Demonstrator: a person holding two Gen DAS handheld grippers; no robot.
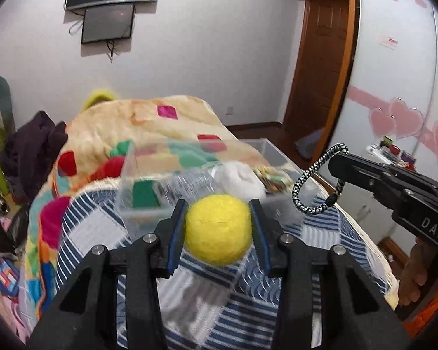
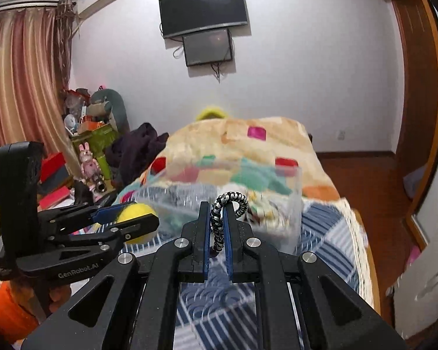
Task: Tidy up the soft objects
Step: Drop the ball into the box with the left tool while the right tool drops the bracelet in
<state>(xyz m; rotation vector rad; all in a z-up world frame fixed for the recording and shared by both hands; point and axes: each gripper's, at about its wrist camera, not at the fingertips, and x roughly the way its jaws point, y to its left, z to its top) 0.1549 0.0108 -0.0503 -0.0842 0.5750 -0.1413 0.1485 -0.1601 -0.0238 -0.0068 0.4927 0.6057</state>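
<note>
My left gripper (image 1: 219, 218) is shut on a yellow felt ball (image 1: 218, 229) and holds it above the bed, just short of a clear plastic bin (image 1: 149, 175). The bin holds a white soft object (image 1: 239, 182) and a green one (image 1: 144, 194). My right gripper (image 2: 217, 221) is shut on a black-and-white braided cord loop (image 2: 229, 201), also near the bin (image 2: 289, 192). In the left wrist view the right gripper (image 1: 335, 160) comes in from the right with the cord (image 1: 315, 180) hanging from it. In the right wrist view the left gripper (image 2: 125, 218) holds the ball (image 2: 138, 221) at the left.
The bin stands on a bed with a blue-and-white checked cover (image 1: 189, 291) and a patterned fleece blanket (image 1: 137, 128). A dark garment (image 2: 137, 148) and a pile of toys and boxes (image 2: 87, 134) lie left of the bed. A wooden door (image 1: 324, 67) is at the right.
</note>
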